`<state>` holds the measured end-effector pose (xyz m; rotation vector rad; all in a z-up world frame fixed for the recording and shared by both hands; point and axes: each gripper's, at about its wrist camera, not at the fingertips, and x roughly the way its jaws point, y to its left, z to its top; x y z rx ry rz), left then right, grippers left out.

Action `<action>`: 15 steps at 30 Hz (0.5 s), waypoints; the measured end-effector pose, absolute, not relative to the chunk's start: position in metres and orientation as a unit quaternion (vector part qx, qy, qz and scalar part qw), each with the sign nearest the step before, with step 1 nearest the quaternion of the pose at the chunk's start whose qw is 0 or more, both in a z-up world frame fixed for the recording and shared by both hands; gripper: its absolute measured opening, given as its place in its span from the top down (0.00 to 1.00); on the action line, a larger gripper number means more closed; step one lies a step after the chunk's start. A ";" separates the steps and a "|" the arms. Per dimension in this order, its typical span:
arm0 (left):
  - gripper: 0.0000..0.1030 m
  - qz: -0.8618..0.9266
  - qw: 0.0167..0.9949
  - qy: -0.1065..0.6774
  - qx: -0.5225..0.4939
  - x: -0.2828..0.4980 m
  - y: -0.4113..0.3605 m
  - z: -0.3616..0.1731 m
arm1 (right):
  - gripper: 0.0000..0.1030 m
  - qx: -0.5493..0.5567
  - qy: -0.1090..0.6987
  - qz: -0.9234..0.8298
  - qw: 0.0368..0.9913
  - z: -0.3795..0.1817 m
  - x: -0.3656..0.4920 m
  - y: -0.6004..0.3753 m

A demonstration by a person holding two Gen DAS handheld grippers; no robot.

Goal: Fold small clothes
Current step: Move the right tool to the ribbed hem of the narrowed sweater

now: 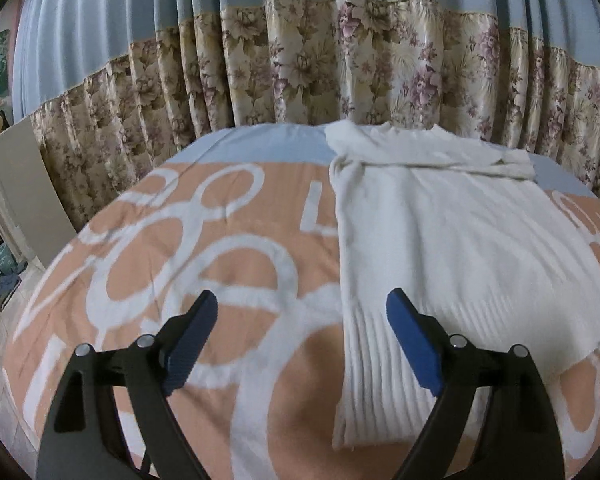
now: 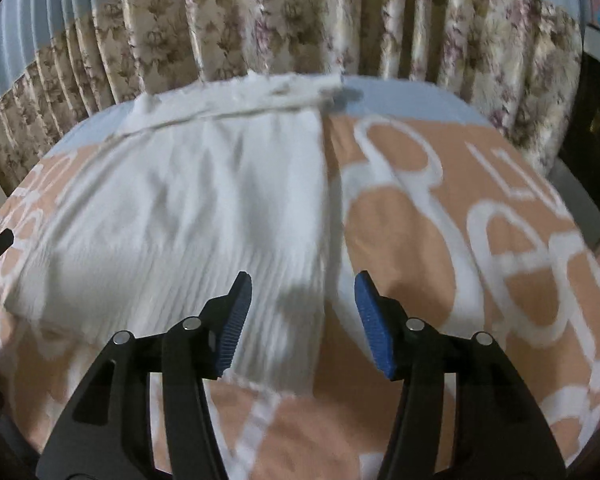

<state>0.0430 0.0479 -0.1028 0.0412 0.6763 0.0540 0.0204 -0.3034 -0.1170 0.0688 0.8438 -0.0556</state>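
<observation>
Hovering above the bed [image 1: 228, 420], left gripper [image 1: 302, 320] gapes wide, empty, beside the sweater [image 1: 440, 240]; right gripper [image 2: 303, 304], half parted, seemingly grasps nothing, over the sweater's ribbed hem. Sweater lies flat on the bed.

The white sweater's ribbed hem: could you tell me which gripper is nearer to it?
It is close, but seemingly right. The right gripper hovers open over the white sweater's hem corner. The left gripper hangs open mostly over the bedspread, only one finger above the hem.
</observation>
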 end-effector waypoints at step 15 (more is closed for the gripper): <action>0.15 0.018 0.931 0.363 0.011 0.037 0.050 -0.117 | 0.70 0.048 0.437 -0.006 0.898 -0.135 0.021 -0.303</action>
